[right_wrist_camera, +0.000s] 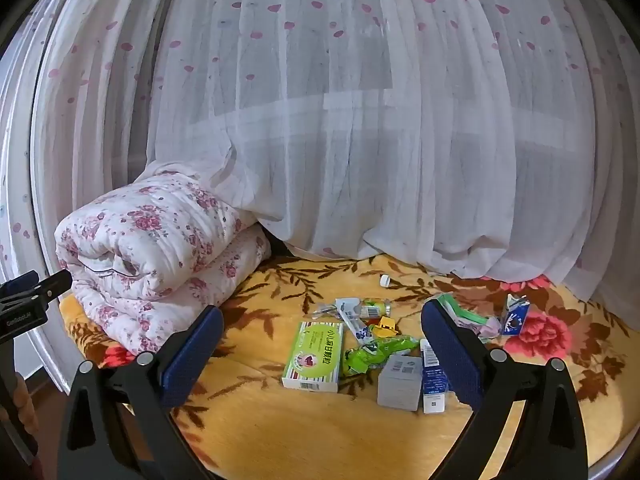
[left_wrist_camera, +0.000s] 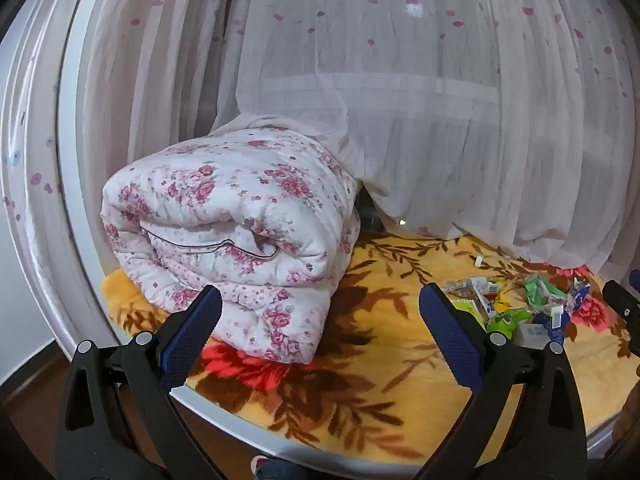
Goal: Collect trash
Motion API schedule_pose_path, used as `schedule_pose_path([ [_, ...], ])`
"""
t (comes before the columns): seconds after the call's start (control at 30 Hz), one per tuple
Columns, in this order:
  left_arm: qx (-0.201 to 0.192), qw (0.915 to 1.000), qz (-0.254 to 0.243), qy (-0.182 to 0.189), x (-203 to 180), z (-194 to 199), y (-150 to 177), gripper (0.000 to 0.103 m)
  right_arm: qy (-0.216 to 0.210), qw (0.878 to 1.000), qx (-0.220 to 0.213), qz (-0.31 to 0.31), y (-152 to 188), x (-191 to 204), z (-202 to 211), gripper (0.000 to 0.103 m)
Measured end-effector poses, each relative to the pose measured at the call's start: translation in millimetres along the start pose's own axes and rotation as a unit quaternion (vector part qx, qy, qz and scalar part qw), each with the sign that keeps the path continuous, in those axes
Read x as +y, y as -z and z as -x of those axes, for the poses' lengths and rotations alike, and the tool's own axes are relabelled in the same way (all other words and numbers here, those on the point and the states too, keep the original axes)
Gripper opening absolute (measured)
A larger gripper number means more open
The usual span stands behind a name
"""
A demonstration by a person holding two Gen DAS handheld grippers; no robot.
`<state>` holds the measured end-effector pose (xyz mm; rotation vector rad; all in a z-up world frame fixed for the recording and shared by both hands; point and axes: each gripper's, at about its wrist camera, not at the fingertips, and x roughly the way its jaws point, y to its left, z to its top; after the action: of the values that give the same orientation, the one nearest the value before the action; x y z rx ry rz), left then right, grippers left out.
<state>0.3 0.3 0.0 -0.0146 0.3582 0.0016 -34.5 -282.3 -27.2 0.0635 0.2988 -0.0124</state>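
Note:
Trash lies scattered on a yellow flowered blanket [right_wrist_camera: 320, 432]: a green medicine box [right_wrist_camera: 316, 356], a grey box [right_wrist_camera: 398, 382], a blue and white box [right_wrist_camera: 432, 380], a green wrapper [right_wrist_camera: 376, 352], a small bottle [right_wrist_camera: 372, 308], a yellow clip [right_wrist_camera: 387, 326], a white cap [right_wrist_camera: 385, 280] and a blue carton [right_wrist_camera: 516, 314]. My right gripper [right_wrist_camera: 322, 340] hangs open just short of the pile, nothing between its pads. My left gripper [left_wrist_camera: 320, 316] is open over bare blanket, with the trash pile [left_wrist_camera: 516, 304] off to its right.
A rolled white quilt with pink flowers [left_wrist_camera: 236, 224] lies at the left of the blanket. Sheer dotted curtains [right_wrist_camera: 380, 140] hang behind, down to the blanket. The left gripper's tip [right_wrist_camera: 36, 284] shows at the right wrist view's left edge. Dark wooden floor [left_wrist_camera: 28, 392] lies lower left.

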Motion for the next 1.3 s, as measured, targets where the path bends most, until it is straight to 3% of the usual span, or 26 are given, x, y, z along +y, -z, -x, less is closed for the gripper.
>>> schedule_pose_path([
  [1.3,0.007,0.9998,-0.013,0.010,-19,-6,4,0.096,0.003,1.000,0.004,-0.005,2,-11,0,0.098],
])
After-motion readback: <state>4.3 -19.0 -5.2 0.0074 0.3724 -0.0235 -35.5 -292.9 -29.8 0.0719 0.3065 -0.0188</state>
